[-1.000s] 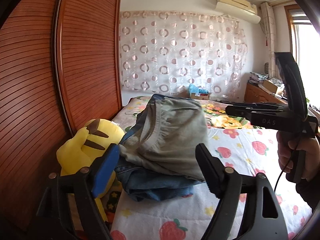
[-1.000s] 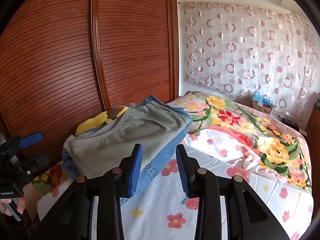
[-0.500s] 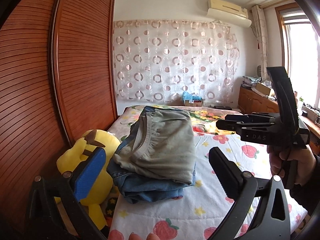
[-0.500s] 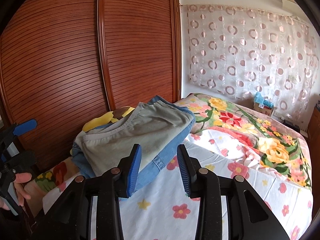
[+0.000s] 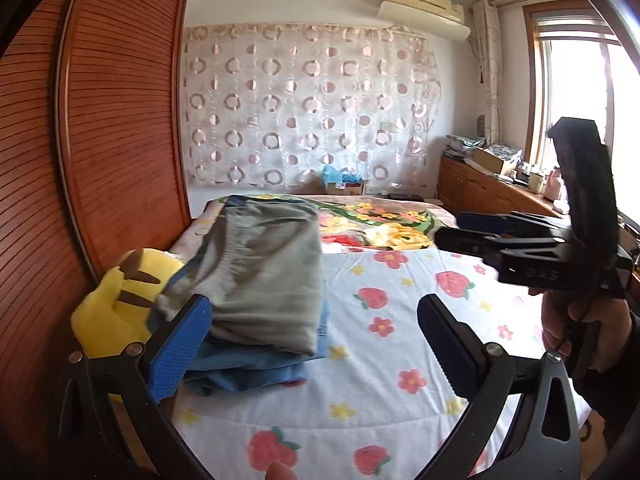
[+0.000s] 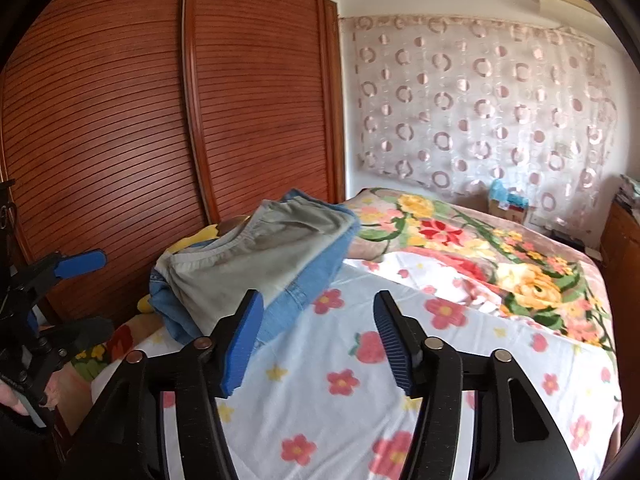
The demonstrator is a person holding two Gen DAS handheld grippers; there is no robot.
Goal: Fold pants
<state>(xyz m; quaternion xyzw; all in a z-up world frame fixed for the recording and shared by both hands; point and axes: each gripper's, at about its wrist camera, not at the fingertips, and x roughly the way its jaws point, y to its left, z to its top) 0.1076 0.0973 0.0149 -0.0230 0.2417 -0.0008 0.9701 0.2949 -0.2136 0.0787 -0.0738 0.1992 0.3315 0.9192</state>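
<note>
Grey pants (image 5: 264, 276) lie folded flat on top of folded jeans (image 5: 248, 368), the two making a stack on the flowered sheet (image 5: 400, 360). The stack is the landmark. It sits at the sheet's edge on the wardrobe (image 5: 120, 140) side, probably so the rest of the sheet stays free as work space. A yellow plush toy (image 5: 116, 304) sits just beside the stack, between it and the wardrobe. A floral blanket (image 6: 460, 240) lies beyond the stack, toward the curtain (image 5: 304, 112).

Left gripper (image 5: 314, 340) has its jaws spread wide with nothing between them; its blue pad overlaps the stack's near corner in view, contact cannot be told. Right gripper (image 6: 318, 344) has jaws opening, nothing between them, only sheet visible in the gap; it sits just to the side of the stack, away from the wardrobe. A hand (image 5: 580, 328) holds its handle.

Judgement: the grey pants look fully folded and stacked, so both tools are empty because the fold is done. The tidy stack of two suggests finished items get piled here. No other pants visible on the sheet.
</note>
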